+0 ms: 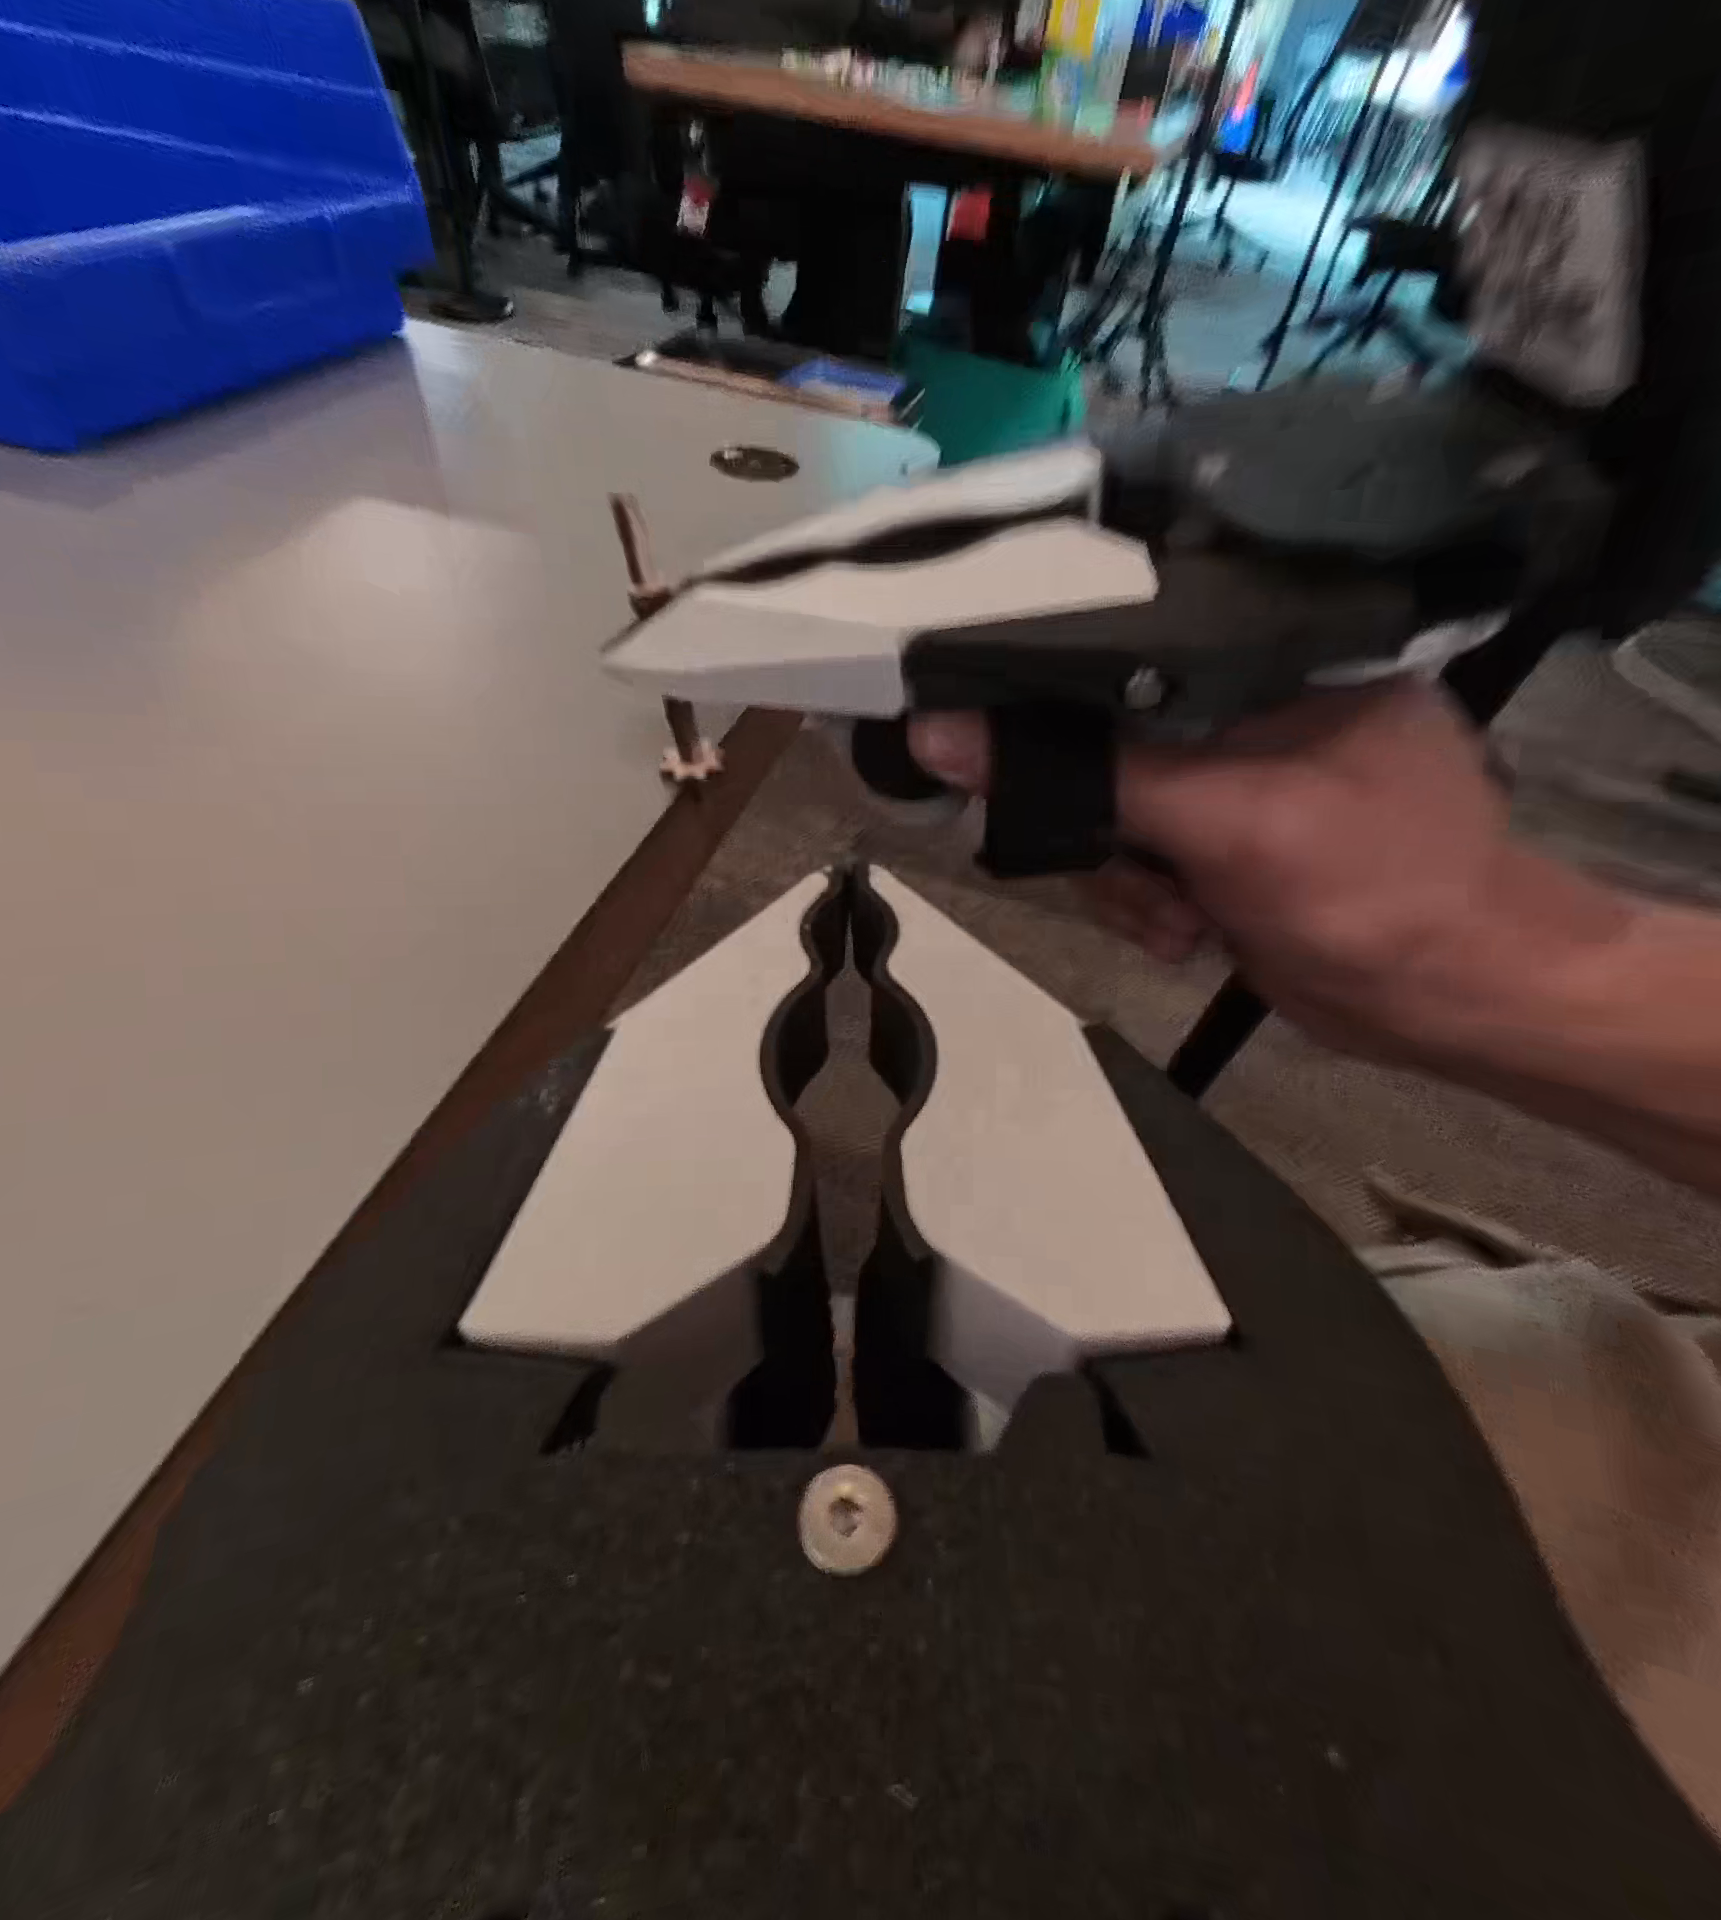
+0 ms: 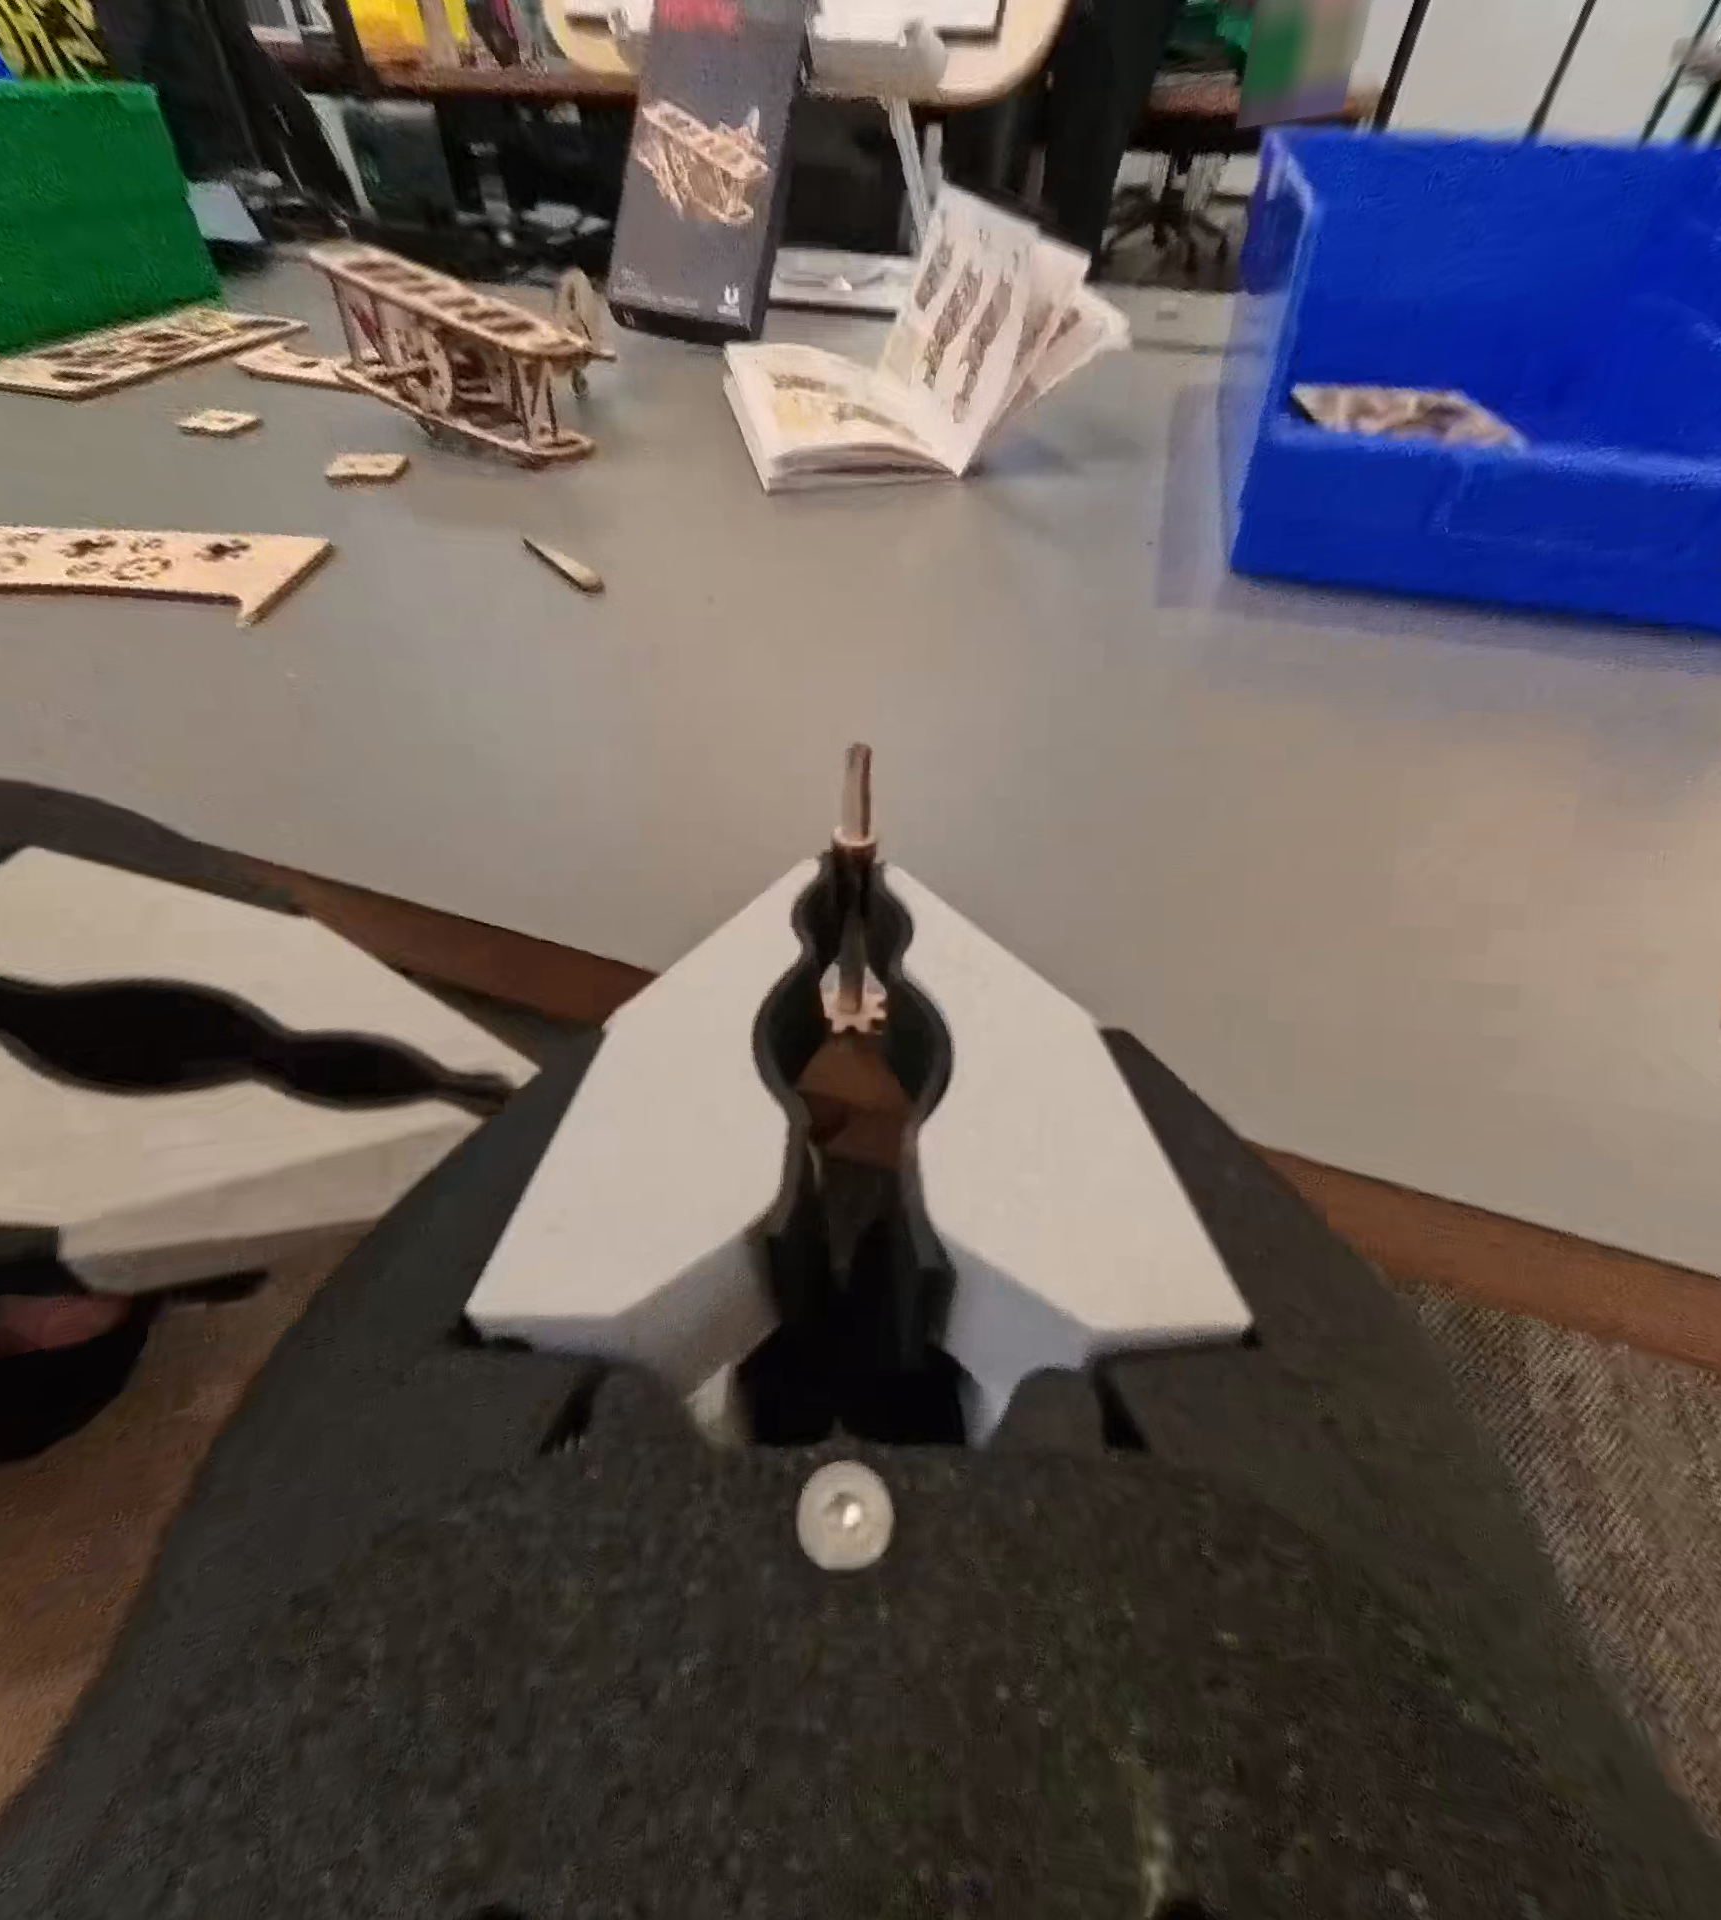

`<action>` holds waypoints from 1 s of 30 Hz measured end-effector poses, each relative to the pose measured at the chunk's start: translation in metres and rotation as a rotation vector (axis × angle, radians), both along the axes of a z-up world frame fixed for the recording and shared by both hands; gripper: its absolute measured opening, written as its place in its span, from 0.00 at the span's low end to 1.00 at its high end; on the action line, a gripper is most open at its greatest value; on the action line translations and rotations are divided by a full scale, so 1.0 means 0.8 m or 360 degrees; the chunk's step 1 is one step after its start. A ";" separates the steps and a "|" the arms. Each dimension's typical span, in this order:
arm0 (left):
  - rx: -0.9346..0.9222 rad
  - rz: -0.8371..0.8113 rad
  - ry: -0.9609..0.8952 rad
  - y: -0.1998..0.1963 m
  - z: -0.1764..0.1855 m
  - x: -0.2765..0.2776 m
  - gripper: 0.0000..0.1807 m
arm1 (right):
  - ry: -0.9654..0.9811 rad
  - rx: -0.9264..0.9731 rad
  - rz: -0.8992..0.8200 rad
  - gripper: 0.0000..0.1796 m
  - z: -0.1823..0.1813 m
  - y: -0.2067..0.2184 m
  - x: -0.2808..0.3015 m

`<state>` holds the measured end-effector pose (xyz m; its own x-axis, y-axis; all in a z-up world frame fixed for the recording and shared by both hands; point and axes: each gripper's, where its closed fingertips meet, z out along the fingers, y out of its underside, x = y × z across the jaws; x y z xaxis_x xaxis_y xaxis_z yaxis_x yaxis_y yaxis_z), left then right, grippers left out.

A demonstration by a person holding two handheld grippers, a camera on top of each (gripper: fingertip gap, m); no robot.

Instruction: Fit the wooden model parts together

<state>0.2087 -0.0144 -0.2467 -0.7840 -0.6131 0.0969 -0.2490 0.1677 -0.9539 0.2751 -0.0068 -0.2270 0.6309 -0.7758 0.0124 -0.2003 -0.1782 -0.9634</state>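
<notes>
Nearest in the right wrist view, the right tongs [image 2: 851, 883] are seen closed on a thin wooden axle [image 2: 854, 805], clamped at the fingertips. The axle's long axis runs upright, crossing the fingers: one end pokes up past the tips, while a small toothed gear [image 2: 848, 1010] on its lower part sits in the hollow between the fingers. In the left wrist view the same axle is seen held over the worktop's near edge [image 1: 627, 904], gear end down.

The left tongs [image 1: 851, 883] are closed, tips all but touching, with nothing seen between them. They are held just beside the right tongs, on their left, off the worktop's edge.

The coming move is judged to turn on this: the part is carried by the right tongs, and the half-built wooden biplane [image 2: 461, 353] lies well ahead and to the left, across the grey worktop [image 2: 939, 644]. By its place on that side, the left tongs are likely the nearer to the model.

Between them, a loose wooden sliver [image 2: 563, 564] and punched part sheets [image 2: 108, 566] are spread on the surface. Farther off an open instruction booklet [image 2: 856, 416], a dark upright box [image 2: 705, 187] and a blue bin [image 2: 1521, 416] are seen, with a green bin [image 2: 35, 218] at the far left. Beyond, a cluttered workroom with other tables is made out, blurred.
</notes>
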 end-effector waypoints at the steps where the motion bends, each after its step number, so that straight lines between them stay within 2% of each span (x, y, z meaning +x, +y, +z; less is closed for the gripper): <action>1: 0.0069 -0.0012 -0.0055 -0.003 0.000 -0.001 0.00 | -0.0061 0.0010 -0.0006 0.02 0.015 0.000 -0.001; 3: 0.0064 -0.0029 -0.0077 -0.003 0.006 -0.004 0.00 | -0.0053 0.0032 -0.0020 0.02 0.018 -0.003 0.000; 4: 0.0020 -0.0015 -0.0055 0.000 0.009 -0.003 0.00 | 0.0024 -0.0008 -0.0024 0.02 -0.008 -0.006 0.002; 6: -0.0086 -0.0020 0.0011 0.004 0.012 -0.001 0.00 | 0.0016 0.0133 -0.0019 0.02 -0.010 -0.010 0.001; 7: -0.0123 -0.0026 0.0050 0.005 0.011 0.000 0.00 | 0.0040 0.0047 -0.0017 0.02 -0.009 -0.011 0.001; 10: -0.0152 -0.0005 0.0093 0.012 0.009 0.003 0.00 | -0.0120 0.0110 -0.0023 0.02 0.038 -0.014 -0.003; 12: -0.0169 0.0003 0.0101 0.015 0.010 0.003 0.00 | 0.0016 0.0011 -0.0029 0.04 -0.009 -0.015 0.003; 14: -0.0172 0.0003 0.0104 0.016 0.012 0.004 0.00 | 0.0013 0.0184 -0.0037 0.01 -0.009 -0.017 0.003; 16: -0.0135 0.0006 0.0082 0.017 0.011 0.003 0.00 | -0.0007 0.0094 -0.0008 0.02 0.008 -0.011 0.000; 19: -0.0065 0.0057 0.0014 0.024 0.013 0.006 0.00 | 0.0176 0.0509 0.0189 0.02 0.059 0.013 -0.015; 21: -0.0162 0.0057 -0.0073 0.029 0.037 0.002 0.02 | 0.0342 0.0898 0.0405 0.01 0.097 0.031 -0.030; 24: -0.0338 0.0081 -0.0179 0.044 0.079 -0.002 0.07 | 0.0616 0.1302 0.0740 0.02 0.131 0.057 -0.058; 28: -0.0593 -0.0039 -0.0235 0.061 0.127 -0.022 0.06 | 0.0674 0.1470 0.0855 0.02 0.142 0.068 -0.067; 30: -0.0665 -0.0070 -0.0164 0.070 0.134 -0.024 0.05 | 0.0704 0.1533 0.0912 0.01 0.145 0.071 -0.070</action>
<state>0.1895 0.0418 -0.1398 -0.8272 -0.5034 0.2496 -0.1503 -0.2297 -0.9616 0.2187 0.0502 -0.1112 0.6902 0.0467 -0.7221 -0.6738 0.4051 -0.6179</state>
